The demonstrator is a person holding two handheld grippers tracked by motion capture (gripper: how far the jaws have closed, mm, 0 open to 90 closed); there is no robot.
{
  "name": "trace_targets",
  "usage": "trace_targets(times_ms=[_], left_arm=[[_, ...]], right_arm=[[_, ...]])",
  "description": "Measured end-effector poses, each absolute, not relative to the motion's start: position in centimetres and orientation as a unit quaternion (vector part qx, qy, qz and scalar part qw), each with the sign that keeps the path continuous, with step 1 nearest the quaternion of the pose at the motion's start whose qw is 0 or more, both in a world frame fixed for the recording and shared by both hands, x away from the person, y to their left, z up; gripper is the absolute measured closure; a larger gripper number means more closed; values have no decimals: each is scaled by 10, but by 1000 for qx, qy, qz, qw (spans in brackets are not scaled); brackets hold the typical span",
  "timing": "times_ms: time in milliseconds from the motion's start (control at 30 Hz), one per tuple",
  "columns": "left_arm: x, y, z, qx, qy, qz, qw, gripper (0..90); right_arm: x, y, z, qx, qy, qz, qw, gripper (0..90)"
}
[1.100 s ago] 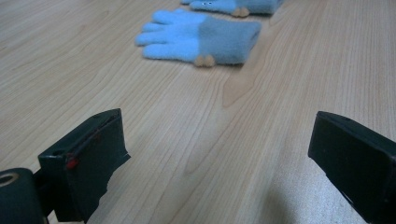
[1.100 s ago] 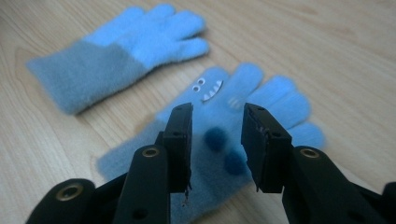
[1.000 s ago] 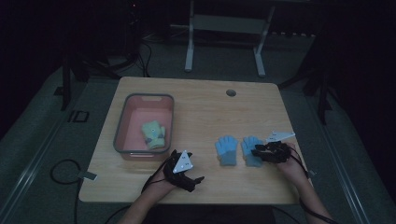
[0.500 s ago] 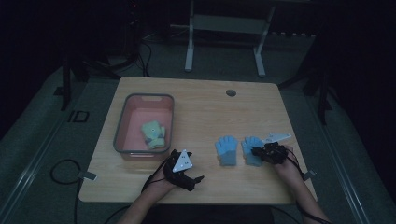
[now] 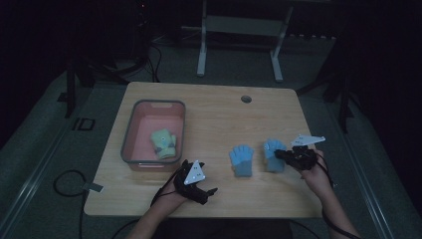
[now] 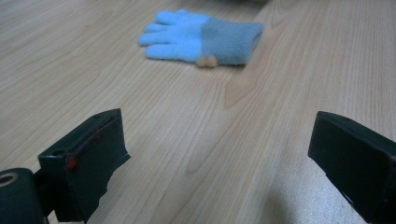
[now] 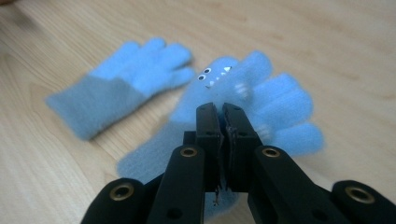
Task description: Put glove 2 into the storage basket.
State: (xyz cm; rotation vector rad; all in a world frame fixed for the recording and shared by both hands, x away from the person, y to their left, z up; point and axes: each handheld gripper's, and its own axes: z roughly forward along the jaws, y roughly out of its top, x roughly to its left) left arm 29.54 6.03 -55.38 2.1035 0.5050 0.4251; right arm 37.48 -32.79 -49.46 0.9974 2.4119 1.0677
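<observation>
Clamped on the cuff end of a blue glove (image 7: 261,112), the right gripper (image 5: 284,155) is sitting at the right side of the table (image 5: 219,109); its jaws have just been closing and are now pressed together with the knit pinched between them. In the right gripper view the glove is showing a small face — two eyes and little teeth — near its thumb, and its fingers are spreading away from the jaws. Its cuff end is looking slightly raised off the wood, though how far cannot be told. A second blue glove (image 5: 242,159) with a grey-blue cuff is lying flat just beside it, apart from it and untouched.

Farther left, near the front edge of the table, the left gripper (image 5: 206,191) is resting in the person's hand with its jaws standing wide apart and nothing between them — only bare wood. Beyond it, at the table's left, a pink bin (image 5: 130,134) is holding a pale green glove (image 5: 164,143).
</observation>
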Motion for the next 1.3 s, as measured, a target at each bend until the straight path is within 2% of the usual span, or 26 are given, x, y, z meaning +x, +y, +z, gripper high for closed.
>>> trace_targets(times_ms=[333,600,900,1300], left_arm=[[295,61,-554,851,204,170,452,41],[295,61,-554,852,202,171,452,41],[295,61,-554,852,201,170,452,41],[295,61,-554,852,202,170,452,41]], right_arm=[[372,-316,-453,326,834,413,166,863],[372,-287,-439,292,843,426,150,863],[375,-255,-449,272,853,426,130,861],[381,-236,-488,280,867,400,99,857]])
